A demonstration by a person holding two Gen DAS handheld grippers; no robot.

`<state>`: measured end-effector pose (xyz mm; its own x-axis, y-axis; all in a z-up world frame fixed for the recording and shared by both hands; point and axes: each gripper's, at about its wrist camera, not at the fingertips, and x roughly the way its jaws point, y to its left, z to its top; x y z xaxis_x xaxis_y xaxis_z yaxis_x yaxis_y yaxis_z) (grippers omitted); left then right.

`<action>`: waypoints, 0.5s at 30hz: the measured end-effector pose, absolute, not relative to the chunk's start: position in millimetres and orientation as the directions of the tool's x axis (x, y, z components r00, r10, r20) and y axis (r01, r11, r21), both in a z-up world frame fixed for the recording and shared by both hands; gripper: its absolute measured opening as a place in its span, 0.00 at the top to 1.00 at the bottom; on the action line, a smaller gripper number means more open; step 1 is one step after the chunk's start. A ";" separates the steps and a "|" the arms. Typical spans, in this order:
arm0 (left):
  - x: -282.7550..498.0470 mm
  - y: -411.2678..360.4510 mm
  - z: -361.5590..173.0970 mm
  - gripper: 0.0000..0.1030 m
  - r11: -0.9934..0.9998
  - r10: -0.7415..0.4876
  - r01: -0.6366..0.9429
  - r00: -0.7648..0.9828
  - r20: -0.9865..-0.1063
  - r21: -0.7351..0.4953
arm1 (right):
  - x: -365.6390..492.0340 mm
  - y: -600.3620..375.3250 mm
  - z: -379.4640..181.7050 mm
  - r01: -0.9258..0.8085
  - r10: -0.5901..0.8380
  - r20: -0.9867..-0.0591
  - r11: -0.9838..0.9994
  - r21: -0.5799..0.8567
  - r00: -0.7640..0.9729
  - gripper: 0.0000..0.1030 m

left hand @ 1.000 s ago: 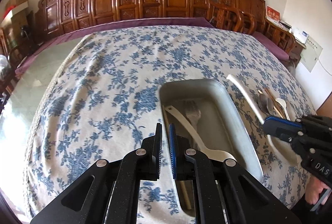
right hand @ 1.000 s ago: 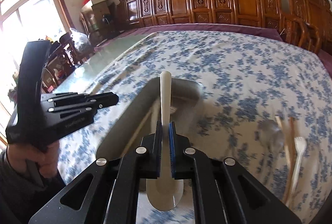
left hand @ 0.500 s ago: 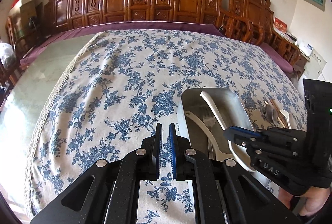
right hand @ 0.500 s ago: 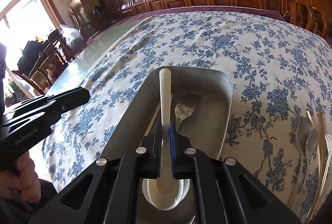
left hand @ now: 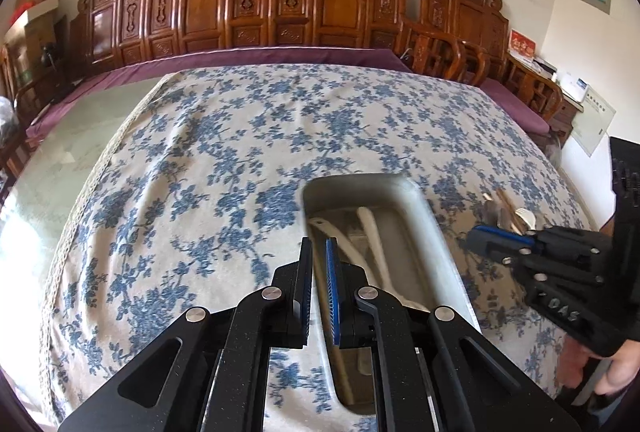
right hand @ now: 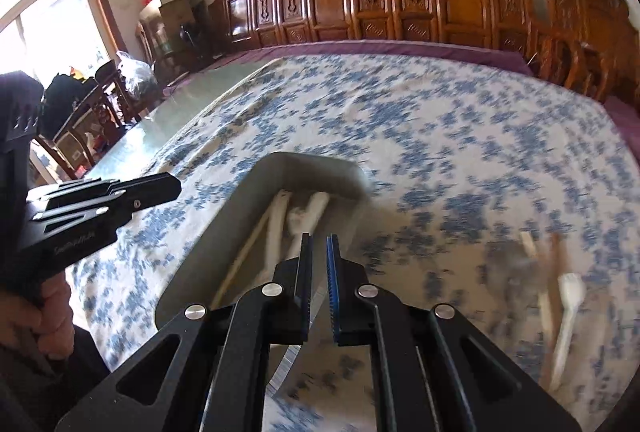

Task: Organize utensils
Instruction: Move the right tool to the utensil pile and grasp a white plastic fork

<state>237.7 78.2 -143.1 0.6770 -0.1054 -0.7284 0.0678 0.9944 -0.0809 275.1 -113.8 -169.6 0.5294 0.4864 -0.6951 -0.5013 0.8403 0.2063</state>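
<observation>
A metal tray (left hand: 434, 232) (right hand: 224, 232) lies on the blue-flowered tablecloth. Inside it lie two white spoons (left hand: 374, 232) (right hand: 312, 211), a fork and chopsticks (right hand: 244, 256). My right gripper (right hand: 319, 244) hangs over the tray's right rim, its jaws narrowly apart with nothing between them; it shows in the left wrist view (left hand: 500, 238). My left gripper (left hand: 319, 248) sits at the tray's left rim, jaws narrowly apart, empty; it shows in the right wrist view (right hand: 160, 187). More utensils lie right of the tray: a white fork (right hand: 570, 296), chopsticks (right hand: 558, 260) and spoons (left hand: 516, 218).
Carved wooden chairs (left hand: 280, 3) line the far side of the table. A bare glass strip (left hand: 60, 151) runs along the table's left part. Boxes and furniture (right hand: 168, 3) stand by the window at the left.
My right gripper has let go of the white spoon, which now lies in the tray, and has drawn back to the right. My left gripper has shifted slightly toward the tray.
</observation>
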 end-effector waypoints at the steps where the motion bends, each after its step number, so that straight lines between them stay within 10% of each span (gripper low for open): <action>1: 237.7 74.3 -142.2 0.94 0.994 -0.109 0.074 0.677 -0.728 -0.081 | 272.2 -121.4 -167.1 -0.499 0.478 -0.693 0.844 0.195 0.539 0.91; 15: 225.0 3.2 -139.9 0.92 0.981 -0.171 0.179 0.661 -0.730 -0.068 | 264.7 -242.6 -153.9 -0.334 0.306 -0.696 0.937 0.101 0.649 0.91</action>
<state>225.0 3.2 -139.9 0.6611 -0.1715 -0.7305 0.1793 0.9814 -0.0682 264.7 -242.6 -153.9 0.6494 0.3063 -0.6960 -0.3337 0.9372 0.1011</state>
